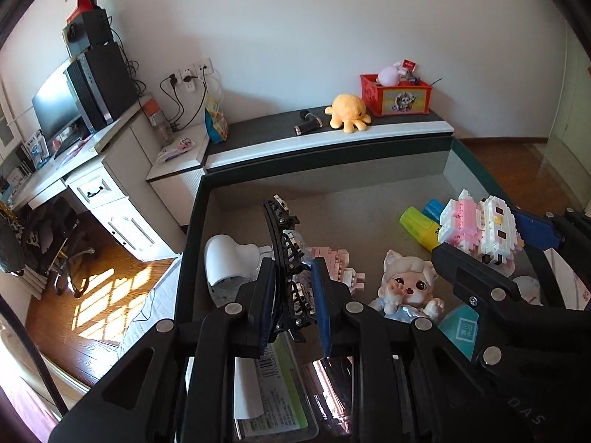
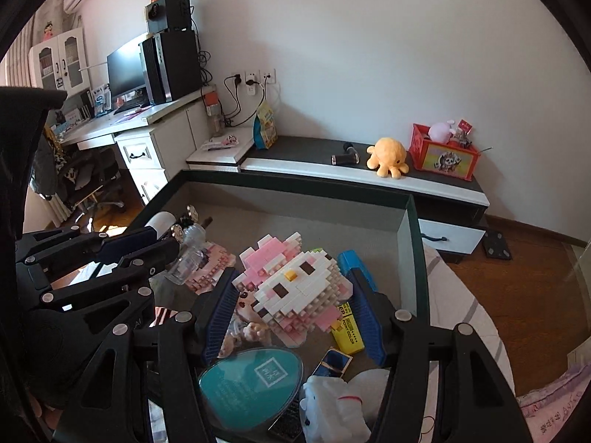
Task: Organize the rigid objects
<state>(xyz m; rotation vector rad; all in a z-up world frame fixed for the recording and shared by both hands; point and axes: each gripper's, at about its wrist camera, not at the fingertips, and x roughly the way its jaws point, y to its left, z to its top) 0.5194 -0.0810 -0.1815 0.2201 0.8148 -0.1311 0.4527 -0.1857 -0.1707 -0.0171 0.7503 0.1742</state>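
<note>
My left gripper (image 1: 292,264) is shut on a black toothed hair clip (image 1: 284,243) that stands up between its blue pads. It hangs over the left part of a grey surface with a dark green rim (image 1: 199,199). My right gripper (image 2: 291,284) is shut on a pink and white block-built cat figure (image 2: 295,280), held just above the clutter. In the left wrist view the same figure (image 1: 480,229) sits in the right gripper (image 1: 495,240) at the right. In the right wrist view the left gripper (image 2: 159,243) shows at the left edge.
On the grey surface lie a white rounded appliance (image 1: 229,258), a pink block set (image 1: 332,258), a cat-eared doll (image 1: 406,288), yellow (image 1: 417,223) and blue highlighters, a teal oval case (image 2: 251,387) and a white plush (image 2: 332,406). Behind, a low cabinet (image 1: 332,144) carries an orange octopus plush (image 1: 347,112) and a red basket (image 1: 395,96).
</note>
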